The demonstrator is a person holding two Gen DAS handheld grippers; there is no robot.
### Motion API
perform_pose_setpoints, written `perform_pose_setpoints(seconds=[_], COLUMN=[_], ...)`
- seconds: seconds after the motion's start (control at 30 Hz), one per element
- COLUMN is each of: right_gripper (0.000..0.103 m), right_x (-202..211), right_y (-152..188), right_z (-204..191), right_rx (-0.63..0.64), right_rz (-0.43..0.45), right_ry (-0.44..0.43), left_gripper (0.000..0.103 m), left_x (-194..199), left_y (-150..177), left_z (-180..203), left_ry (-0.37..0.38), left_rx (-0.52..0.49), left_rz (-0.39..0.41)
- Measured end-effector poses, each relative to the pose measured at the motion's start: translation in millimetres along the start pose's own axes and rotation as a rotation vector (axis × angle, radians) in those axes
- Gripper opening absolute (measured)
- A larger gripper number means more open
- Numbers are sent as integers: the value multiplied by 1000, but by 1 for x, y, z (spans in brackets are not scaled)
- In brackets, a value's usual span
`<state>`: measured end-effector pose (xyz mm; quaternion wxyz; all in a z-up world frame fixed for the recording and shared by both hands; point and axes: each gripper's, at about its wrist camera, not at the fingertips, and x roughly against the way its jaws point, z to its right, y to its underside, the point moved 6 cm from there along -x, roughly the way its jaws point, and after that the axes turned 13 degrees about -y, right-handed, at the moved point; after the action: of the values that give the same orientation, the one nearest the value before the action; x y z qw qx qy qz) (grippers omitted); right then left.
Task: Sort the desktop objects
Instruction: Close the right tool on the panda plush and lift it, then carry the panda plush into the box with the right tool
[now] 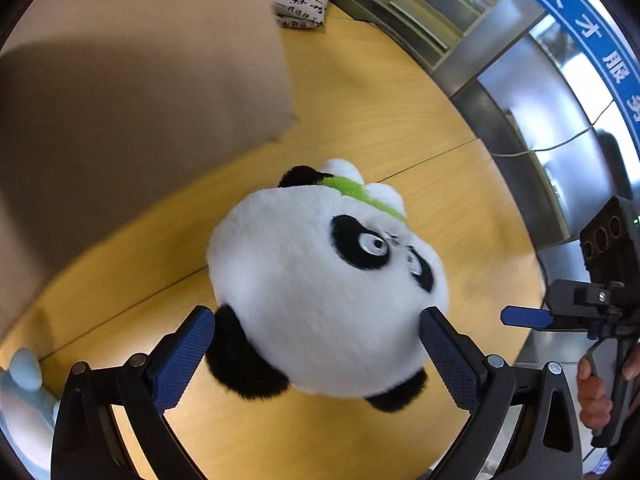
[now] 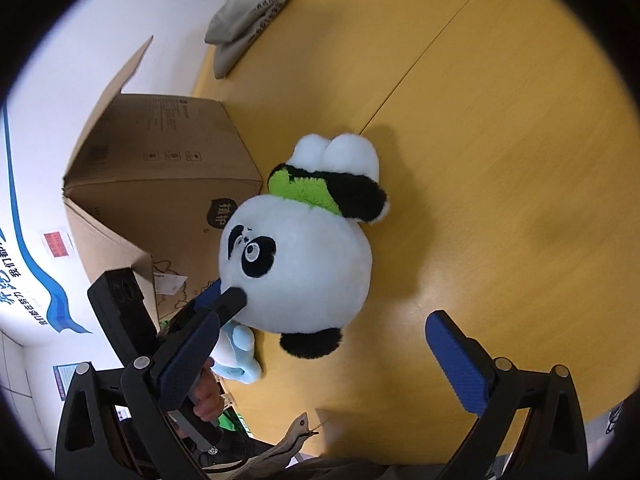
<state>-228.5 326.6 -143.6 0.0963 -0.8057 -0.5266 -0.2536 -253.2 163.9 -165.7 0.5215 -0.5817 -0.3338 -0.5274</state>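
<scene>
Left hand-held gripper (image 1: 316,332) clamped on panda plush (image 1: 320,280); right hand-held gripper (image 2: 324,344) wide open, empty, nr cardboard box (image 2: 160,184).

Site: office or public service hall | Evidence: blue wall banner (image 1: 576,24) with Chinese lettering at 1 o'clock; metal shelving (image 1: 420,12) at 12 o'clock; wood-laminate desk (image 2: 500,120); white wall with blue graphic (image 2: 36,272) at 9 o'clock.
</scene>
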Motion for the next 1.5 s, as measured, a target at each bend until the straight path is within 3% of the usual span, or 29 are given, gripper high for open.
perform_pose_setpoints(seconds=[0.17, 0.4, 0.53, 0.67, 0.77, 0.83, 1.0, 1.17, 1.4, 1.5], right_gripper=[103, 103, 103, 101, 85, 74, 69, 69, 69, 69], right_x=[-30, -73, -90, -108, -111, -109, -91, -50, 41, 75], right_y=[-14, -44, -57, -59, -55, -53, -40, -3, 65, 93], right_z=[-11, 6, 22, 32, 20, 12, -3, -28, -87, -102], right_rx=[-2, -96, -170, -163, -65, -10, 66, 130, 251, 285], right_rz=[-6, 1, 16, -17, -31, -42, -58, -63, 19, 76], right_ry=[-5, -69, -97, -74, -69, -61, -44, -92, -145, -130], left_gripper=[103, 103, 103, 103, 103, 96, 81, 78, 78, 78], left_x=[-12, -31, -45, -55, -61, -58, -41, 4, 113, 146], left_y=[-15, -19, -3, 8, 19, 24, 34, 52, 79, 91], left_z=[-1, -6, -13, -14, -15, -15, -6, 15, 52, 73], left_ry=[98, 254, 385, 465, 507, 526, 553, 565, 519, 523], left_rx=[34, 51, 138, 229, 309, 335, 295, 192, -95, -208], left_rz=[-8, -121, -230, -266, -295, -281, -270, -246, -67, -12])
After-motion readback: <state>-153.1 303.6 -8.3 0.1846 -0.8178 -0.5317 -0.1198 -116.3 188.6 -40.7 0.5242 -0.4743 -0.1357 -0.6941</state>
